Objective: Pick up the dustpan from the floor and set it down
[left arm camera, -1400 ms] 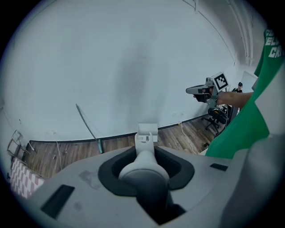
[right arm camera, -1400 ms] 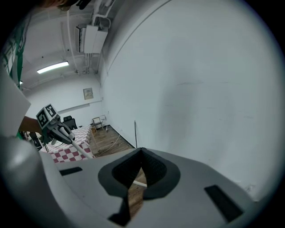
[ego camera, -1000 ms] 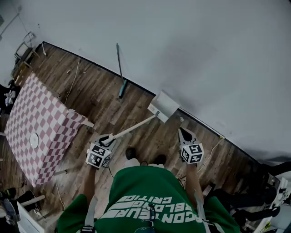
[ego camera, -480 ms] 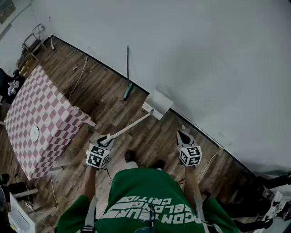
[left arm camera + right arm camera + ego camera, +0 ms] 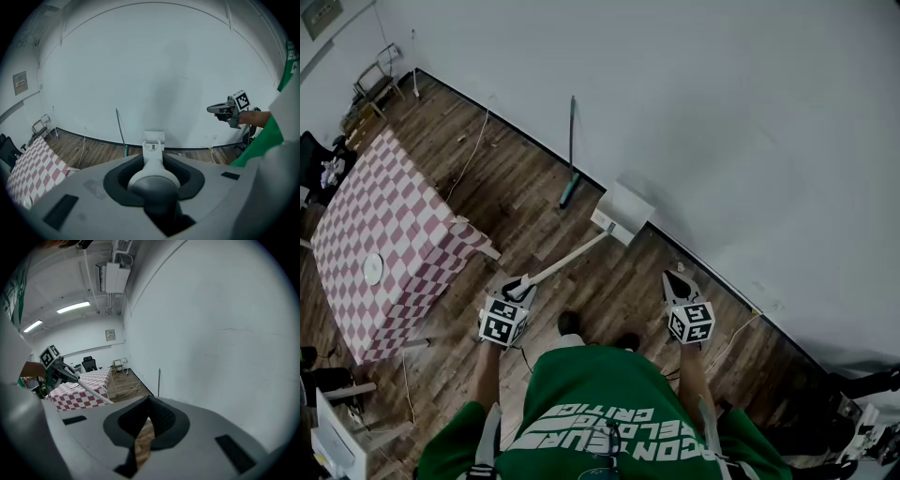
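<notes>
A white dustpan (image 5: 625,212) on a long pale handle (image 5: 567,262) has its pan by the foot of the white wall. My left gripper (image 5: 520,286) is shut on the handle's near end. In the left gripper view the handle (image 5: 152,176) runs out between the jaws to the pan (image 5: 153,139). Whether the pan touches the floor I cannot tell. My right gripper (image 5: 677,277) hovers to the right of the pan, over the floor. In its own view its jaws (image 5: 148,401) meet at the tips with nothing between them. The left gripper view also catches the right gripper (image 5: 220,109).
A thin teal broom (image 5: 571,155) leans on the wall left of the pan. A table with a red-checked cloth (image 5: 384,244) stands at the left. Cables lie along the baseboard (image 5: 741,300) on the wooden floor. A person's shoes (image 5: 570,322) are just behind the grippers.
The head view has swung, so the broom and table sit further right in frame. Both grippers have shifted slightly. The left gripper keeps its hold on the handle.
</notes>
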`<act>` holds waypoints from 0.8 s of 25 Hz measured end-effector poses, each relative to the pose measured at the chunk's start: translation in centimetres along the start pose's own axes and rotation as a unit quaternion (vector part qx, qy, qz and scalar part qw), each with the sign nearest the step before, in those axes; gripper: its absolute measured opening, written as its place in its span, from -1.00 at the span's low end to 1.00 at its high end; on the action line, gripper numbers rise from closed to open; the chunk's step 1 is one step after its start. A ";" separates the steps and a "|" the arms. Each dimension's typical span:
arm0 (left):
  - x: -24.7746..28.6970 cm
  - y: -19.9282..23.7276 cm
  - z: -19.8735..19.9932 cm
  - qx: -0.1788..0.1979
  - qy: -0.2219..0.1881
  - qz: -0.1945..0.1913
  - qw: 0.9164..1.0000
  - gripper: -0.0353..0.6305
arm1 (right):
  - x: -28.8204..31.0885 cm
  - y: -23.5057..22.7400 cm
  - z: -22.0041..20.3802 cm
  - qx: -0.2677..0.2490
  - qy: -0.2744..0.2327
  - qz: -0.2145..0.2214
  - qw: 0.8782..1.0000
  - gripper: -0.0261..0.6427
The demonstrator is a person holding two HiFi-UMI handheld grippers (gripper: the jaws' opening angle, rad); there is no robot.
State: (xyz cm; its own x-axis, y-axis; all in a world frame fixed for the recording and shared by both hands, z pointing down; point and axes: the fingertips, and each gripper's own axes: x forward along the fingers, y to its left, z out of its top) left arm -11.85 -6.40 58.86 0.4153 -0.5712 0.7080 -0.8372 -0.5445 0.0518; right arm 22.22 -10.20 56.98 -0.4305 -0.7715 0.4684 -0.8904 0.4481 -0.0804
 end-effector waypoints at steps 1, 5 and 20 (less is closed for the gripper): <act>0.0 0.0 -0.1 0.000 0.001 0.001 1.000 -0.57 | 0.1 0.1 0.0 -0.001 0.000 0.001 1.000 -0.90; -0.1 0.1 -0.3 -0.002 0.002 0.004 1.000 -0.57 | 0.1 0.2 -0.1 -0.004 0.002 0.002 1.000 -0.90; -0.1 0.2 -0.6 -0.017 0.004 0.008 1.000 -0.57 | 0.2 0.1 -0.4 -0.001 0.005 0.004 1.000 -0.90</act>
State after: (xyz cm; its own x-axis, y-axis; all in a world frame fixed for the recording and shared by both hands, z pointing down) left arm -12.28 -6.09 59.26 0.3989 -0.5749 0.7144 -0.8556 -0.5135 0.0645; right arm 22.08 -10.08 57.40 -0.4363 -0.7638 0.4756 -0.8866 0.4552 -0.0823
